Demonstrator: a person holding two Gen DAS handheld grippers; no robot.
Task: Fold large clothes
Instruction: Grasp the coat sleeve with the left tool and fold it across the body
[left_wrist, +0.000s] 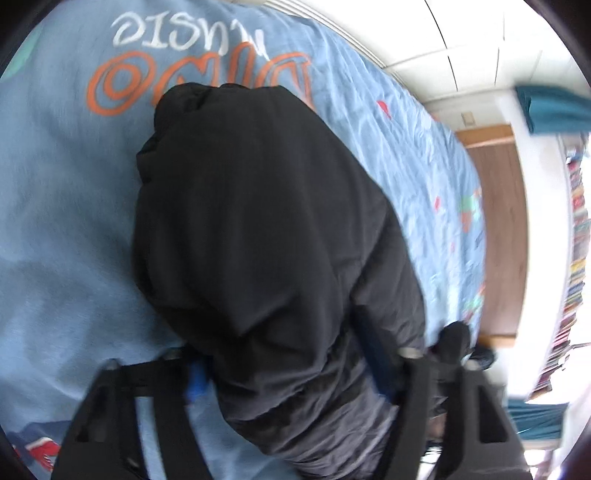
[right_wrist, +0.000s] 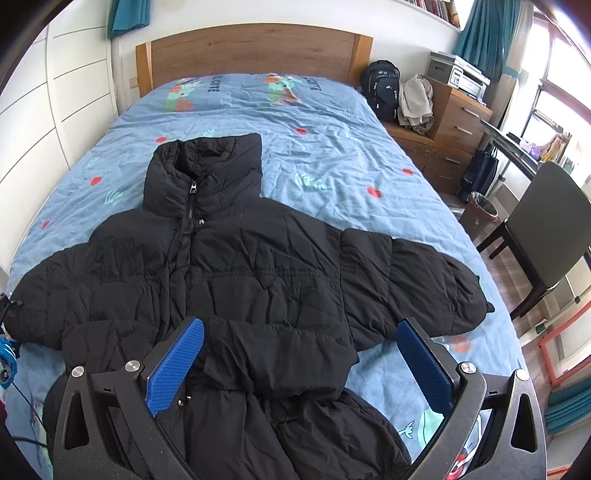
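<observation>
- Pinching the cuff end of a sleeve, the left gripper has its blue pads pressed into the fabric from both sides; the black cloth bunches thickly between them and runs away from the camera over the bedspread.
- Spread wide with nothing clamped, the right gripper hangs over the near hem of the black puffer jacket, its blue pads standing apart on either side of the fabric and not pressing on it.
- In the right wrist view the jacket lies front up and zipped in the middle of the bed, collar toward the far wooden headboard, both sleeves stretched out to left and right, the hem nearest the camera already rumpled.
- Judged from this, the sleeve fold is only starting and the body is unfolded.
- Risk: the padded fabric is slick and springy, so the thick bunch may squeeze out of the left jaws as the sleeve is carried across.
- Risk: pulling the sleeve with the right gripper holding nothing may drag the whole jacket over the smooth blue cover and skew the fold.
- Risk: the puffed sleeve may spring back open once laid down.
</observation>
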